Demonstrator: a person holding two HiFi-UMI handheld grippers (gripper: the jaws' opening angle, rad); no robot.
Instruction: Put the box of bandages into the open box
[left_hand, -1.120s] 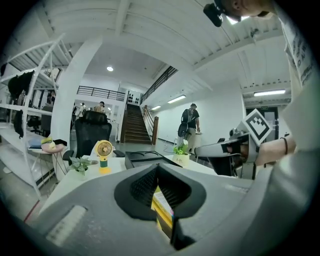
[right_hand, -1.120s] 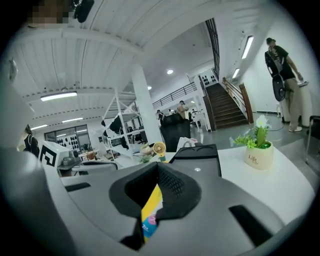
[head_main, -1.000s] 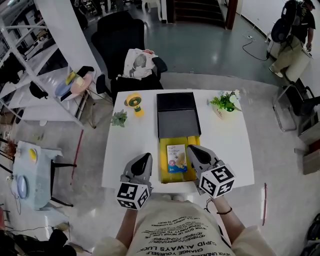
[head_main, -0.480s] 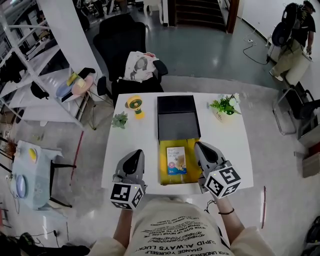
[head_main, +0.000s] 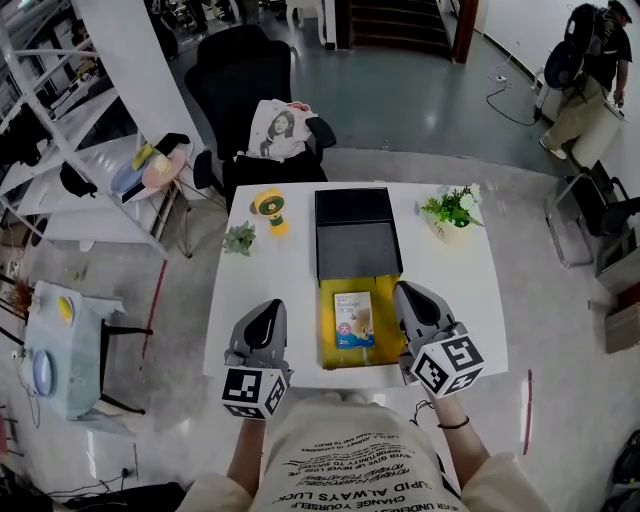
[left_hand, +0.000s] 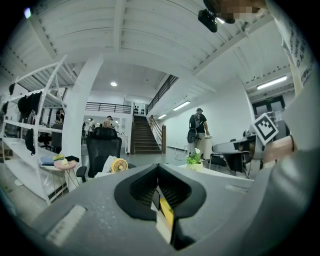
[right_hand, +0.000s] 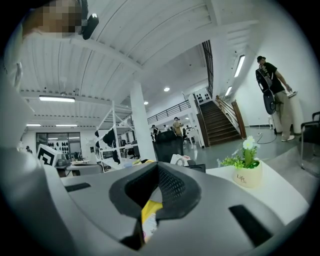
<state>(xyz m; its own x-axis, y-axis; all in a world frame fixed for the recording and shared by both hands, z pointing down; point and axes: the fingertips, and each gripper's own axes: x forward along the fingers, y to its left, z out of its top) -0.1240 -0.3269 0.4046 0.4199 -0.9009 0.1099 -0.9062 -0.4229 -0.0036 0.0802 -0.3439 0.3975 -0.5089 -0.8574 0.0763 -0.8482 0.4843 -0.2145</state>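
Your left gripper (head_main: 268, 310), right gripper (head_main: 406, 292): jaws pressed together, empty. Bandage box (head_main: 353, 319) inside open box (head_main: 328, 322): plain overhead, yellow slivers in gripper views.

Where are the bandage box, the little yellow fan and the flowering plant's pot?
bandage box (head_main: 354, 320), head view, middle of its printed top face
yellow fan (head_main: 267, 205), head view, its round front
plant pot (right_hand: 248, 176), right gripper view, the pot's front wall
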